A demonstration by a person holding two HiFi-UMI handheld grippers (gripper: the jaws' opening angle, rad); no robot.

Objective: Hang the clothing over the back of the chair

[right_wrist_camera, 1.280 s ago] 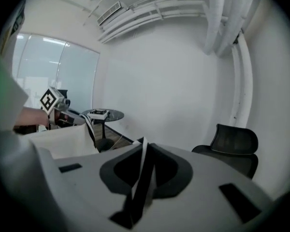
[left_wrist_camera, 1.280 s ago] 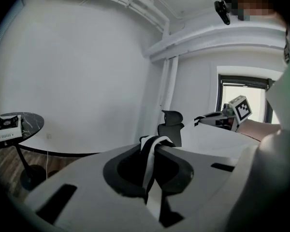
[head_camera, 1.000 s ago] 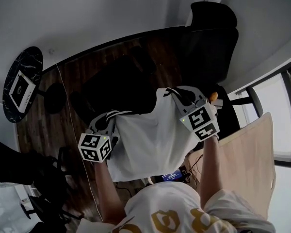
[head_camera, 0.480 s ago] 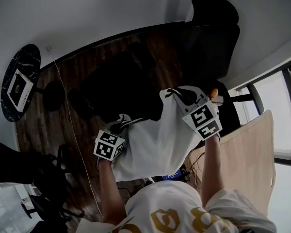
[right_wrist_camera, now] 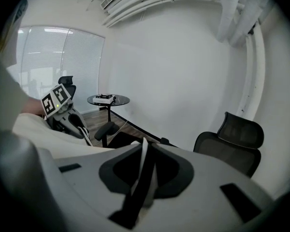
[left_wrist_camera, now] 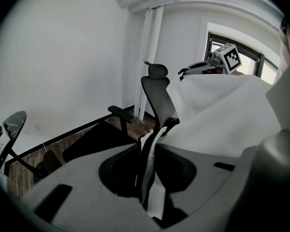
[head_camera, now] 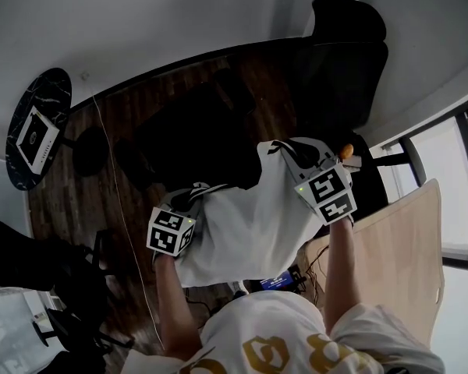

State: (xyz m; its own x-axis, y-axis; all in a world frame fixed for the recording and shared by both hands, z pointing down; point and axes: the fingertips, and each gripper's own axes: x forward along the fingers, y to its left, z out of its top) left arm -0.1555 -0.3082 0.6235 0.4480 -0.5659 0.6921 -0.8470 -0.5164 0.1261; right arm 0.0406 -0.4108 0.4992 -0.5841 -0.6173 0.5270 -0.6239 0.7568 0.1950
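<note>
A white garment (head_camera: 249, 220) with black trim hangs spread between my two grippers in the head view. My left gripper (head_camera: 189, 202) grips its left corner; a black-and-white strip of cloth (left_wrist_camera: 150, 151) still stands pinched between its jaws (left_wrist_camera: 147, 158), which are opening. My right gripper (head_camera: 287, 151) is shut on the right corner, and a trimmed fold (right_wrist_camera: 144, 163) runs between its jaws (right_wrist_camera: 143, 170). A black office chair (head_camera: 343, 53) with a headrest stands beyond the garment, apart from it; it also shows as the chair (left_wrist_camera: 157, 98) past the cloth in the left gripper view.
A dark chair seat and armrest (head_camera: 195, 135) lie on the wood floor under the garment. A round black side table (head_camera: 37, 127) with a white box stands at the far left. A pale board (head_camera: 394, 240) leans at the right, by the window. Cables trail near my feet.
My left gripper has sunk and shifted right, toward the garment's middle, so the left corner hangs lower and the cloth is less stretched. My right gripper has kept still.
</note>
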